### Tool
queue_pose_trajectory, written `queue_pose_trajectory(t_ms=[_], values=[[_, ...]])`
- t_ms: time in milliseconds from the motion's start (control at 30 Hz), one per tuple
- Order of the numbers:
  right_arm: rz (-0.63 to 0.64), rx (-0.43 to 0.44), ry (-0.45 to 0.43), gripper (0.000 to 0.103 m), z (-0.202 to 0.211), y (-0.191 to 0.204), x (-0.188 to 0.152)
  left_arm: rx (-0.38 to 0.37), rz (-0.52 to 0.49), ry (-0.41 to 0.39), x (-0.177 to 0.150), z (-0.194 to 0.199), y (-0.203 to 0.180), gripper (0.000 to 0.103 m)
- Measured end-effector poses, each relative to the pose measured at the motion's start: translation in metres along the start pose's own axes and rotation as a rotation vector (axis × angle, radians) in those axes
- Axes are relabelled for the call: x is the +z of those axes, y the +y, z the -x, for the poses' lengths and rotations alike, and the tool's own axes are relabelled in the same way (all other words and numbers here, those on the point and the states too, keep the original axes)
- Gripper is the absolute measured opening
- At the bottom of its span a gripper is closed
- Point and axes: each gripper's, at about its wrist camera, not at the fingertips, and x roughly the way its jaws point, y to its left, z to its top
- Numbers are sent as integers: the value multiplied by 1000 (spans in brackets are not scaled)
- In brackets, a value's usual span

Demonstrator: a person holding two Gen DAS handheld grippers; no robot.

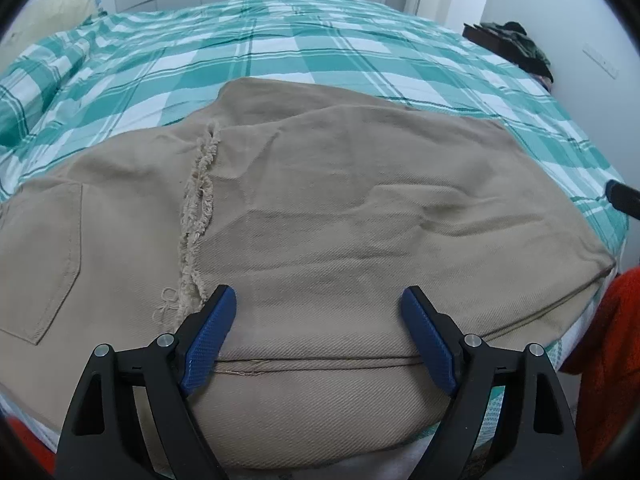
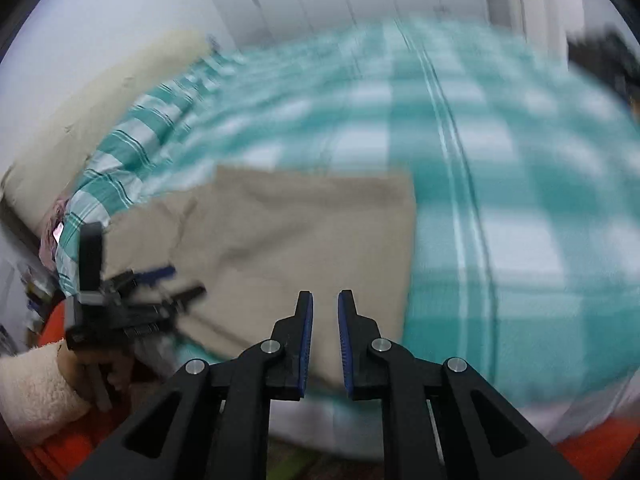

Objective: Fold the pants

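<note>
Folded tan pants (image 1: 320,208) on the bed, directly beneath the wide-spread, empty left hand-held gripper (image 1: 318,300).

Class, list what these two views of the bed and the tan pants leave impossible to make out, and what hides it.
- Pants, left wrist view: the left end is cut off by the picture's edge; the near hem hides behind the left hand-held gripper.
- Bedspread, right wrist view: the check pattern is smeared by motion blur.
- Dark pile in the far corner, left wrist view: too small to identify.
</note>
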Motion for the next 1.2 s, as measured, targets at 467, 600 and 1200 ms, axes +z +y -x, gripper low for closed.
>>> queue_pose_trajectory(t_ms=[467, 600, 1200], values=[[3, -37, 118, 40, -49, -2, -28, -187, 350, -3, -2, 104, 100, 84], [11, -41, 123, 40, -52, 4, -26, -209, 620, -96, -19, 152, 198, 84], [3, -29, 128, 42, -56, 2, -22, -146, 935, -57, -65, 123, 294, 63]])
